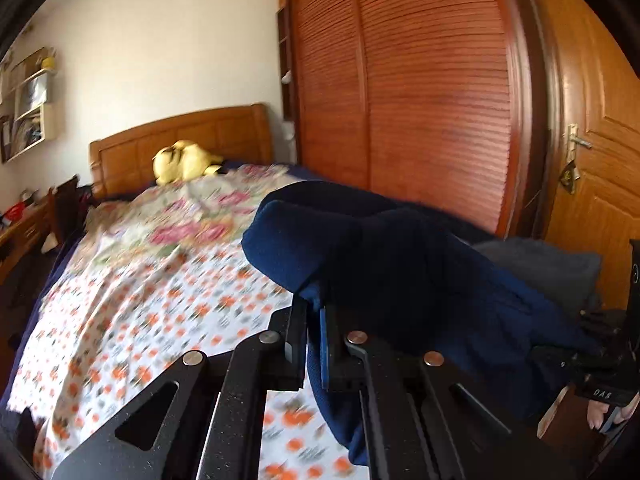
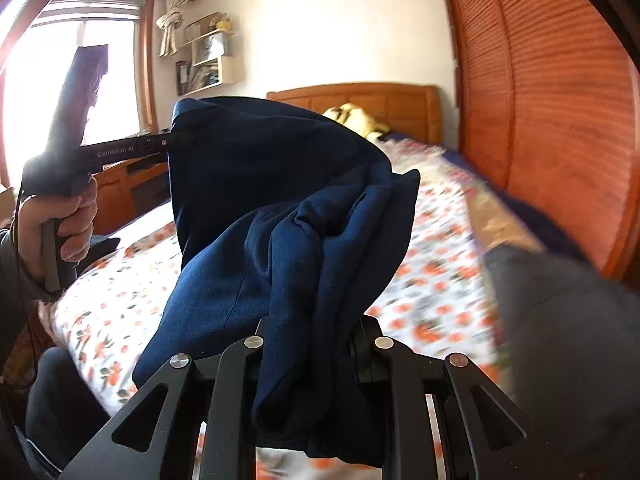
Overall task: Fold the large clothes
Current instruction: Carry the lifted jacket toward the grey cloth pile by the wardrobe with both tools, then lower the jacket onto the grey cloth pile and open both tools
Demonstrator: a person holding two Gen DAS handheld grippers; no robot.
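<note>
**Softly slung: navy garment pinched at both ends above the bed**

Nearest first: clamped flat in the left gripper (image 1: 314,320), jaws pressed together on one thin edge of the navy garment (image 1: 380,248). Clamped likewise in the right gripper (image 2: 310,336), though on a thick bunched wad of the same cloth, with jaws stopped partway by the folds. Hanging between the two claws, clear above the near end of the bed (image 1: 160,300), and sagging in loose drapes.

Judged light, limp and fairly matte, so unlikely to slip but sure to droop wherever unsupported. Best taken by a hem, shoulder seam or corner, one layer deep. Worth re-gripping the wad on the right side, since several layers caught together could hide which edge is which.

Hard to tell what sort of garment: no collar, sleeve or cuff clearly made out. Right fingertips buried under cloth. Lower part of the garment cut off behind the gripper frames.

Beyond, on the bed's wardrobe side, a grey cloth (image 2: 560,320), too blurred to identify. Sheet pattern smeared as well. Farther off, against the bed's headboard (image 1: 180,136), a yellow plush toy (image 1: 184,160), with its details unclear.
</note>
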